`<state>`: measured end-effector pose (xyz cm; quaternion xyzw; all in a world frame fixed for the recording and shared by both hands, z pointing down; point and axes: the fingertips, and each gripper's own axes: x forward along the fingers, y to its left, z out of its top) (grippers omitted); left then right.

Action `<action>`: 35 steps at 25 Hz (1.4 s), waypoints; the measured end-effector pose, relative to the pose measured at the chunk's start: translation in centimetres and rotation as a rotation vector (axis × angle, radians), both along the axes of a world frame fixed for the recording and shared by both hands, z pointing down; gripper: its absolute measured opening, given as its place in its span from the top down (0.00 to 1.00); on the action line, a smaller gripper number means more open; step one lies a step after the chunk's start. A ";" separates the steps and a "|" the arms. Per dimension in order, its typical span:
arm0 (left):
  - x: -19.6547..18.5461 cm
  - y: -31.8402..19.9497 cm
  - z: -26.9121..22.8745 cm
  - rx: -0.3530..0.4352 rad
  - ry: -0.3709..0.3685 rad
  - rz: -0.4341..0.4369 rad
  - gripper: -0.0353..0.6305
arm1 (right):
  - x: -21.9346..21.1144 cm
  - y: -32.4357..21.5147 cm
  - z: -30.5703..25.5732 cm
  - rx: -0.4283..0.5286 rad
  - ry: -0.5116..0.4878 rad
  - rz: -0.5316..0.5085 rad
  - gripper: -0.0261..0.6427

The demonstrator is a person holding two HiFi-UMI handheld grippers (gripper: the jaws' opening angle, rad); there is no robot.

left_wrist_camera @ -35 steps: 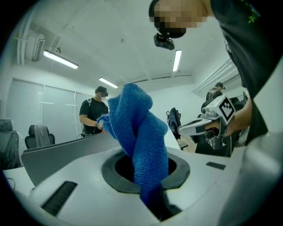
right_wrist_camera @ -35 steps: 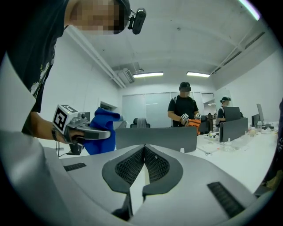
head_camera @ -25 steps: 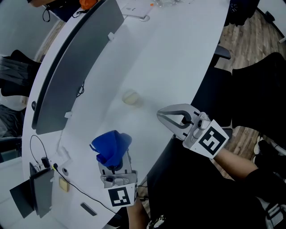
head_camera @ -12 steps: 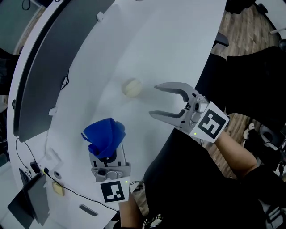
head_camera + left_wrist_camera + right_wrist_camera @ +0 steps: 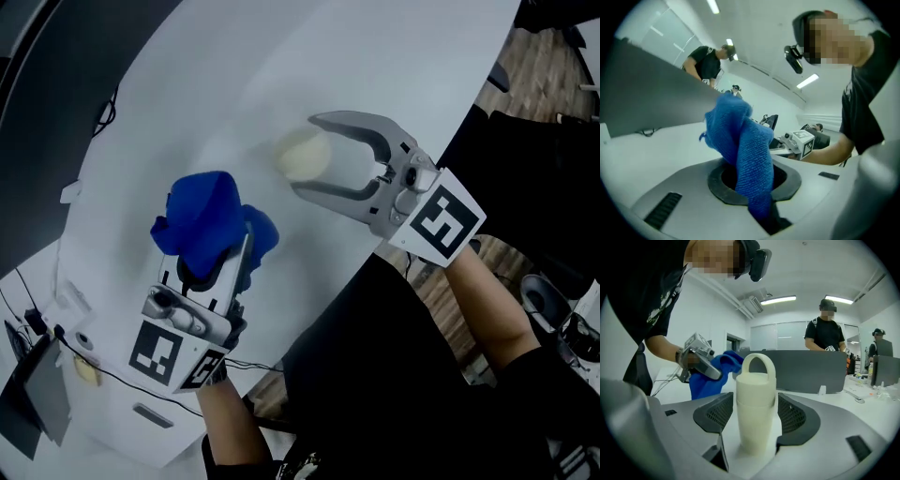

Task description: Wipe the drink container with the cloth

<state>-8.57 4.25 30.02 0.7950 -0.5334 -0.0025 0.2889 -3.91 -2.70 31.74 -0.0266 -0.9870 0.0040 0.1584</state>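
- The bottle (image 5: 302, 156) stood upright on the table (image 5: 234, 84), loop handle on top, squarely between the jaws of your right claw (image 5: 306, 153).
- Those jaws had just been opening and stood wide, with one pad on each side of the bottle. Neither pad pressed on it, and the right gripper view showed a slim gap at either side.
- Your right claw therefore had hold of nothing; it only bracketed the bottle near its base.
- Your left claw (image 5: 218, 265) was clamped on the cloth (image 5: 200, 223). The blue cloth bunched up past the claw's tips, with one fold pinched down between the closed jaws.
- The cloth sat off to the left of your right claw, near the bottle but not touching it.
- Ahead of the right claw's tips, beyond the bottle, a grey screen (image 5: 801, 371) stood on the table.
- A person (image 5: 826, 333) stood behind that screen.
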 end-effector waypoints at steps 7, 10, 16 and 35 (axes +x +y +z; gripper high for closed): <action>2.3 -2.0 -0.9 -0.032 0.222 0.157 0.87 | -1.5 -0.1 0.3 -0.008 -0.076 -0.126 0.58; 3.7 -2.1 -2.3 -0.021 0.333 0.264 0.87 | -1.2 0.0 0.3 -0.007 -0.100 -0.153 0.57; 2.9 -3.7 -0.7 -0.152 0.597 0.265 0.88 | -1.4 0.2 0.4 -0.004 -0.113 -0.202 0.58; 3.8 -4.4 3.4 -0.261 0.622 0.357 0.87 | -1.1 0.3 0.2 -0.006 -0.099 -0.276 0.58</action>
